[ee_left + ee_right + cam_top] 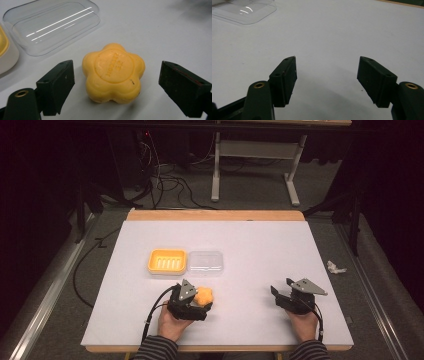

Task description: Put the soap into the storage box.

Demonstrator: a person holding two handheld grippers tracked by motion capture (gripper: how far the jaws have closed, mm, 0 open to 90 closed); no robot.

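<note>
Open left gripper [116, 82] straddles flower-shaped yellow soap [113, 73], pads clear of it.

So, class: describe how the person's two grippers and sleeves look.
The left gripper and right gripper are black with two blocky jaws, brass-ringed holes near the pads, a grey three-cornered plate on top and a trailing black cable. The sleeves are dark and light striped.

On the white worktop [260, 245], a yellow soap [204, 295] lay at the tip of the left gripper [202, 306]. Farther off sat a yellow soap dish [167, 261], a clear lid [205, 263] touching its right side. The right gripper [276, 292] rested near the right, well apart.
</note>
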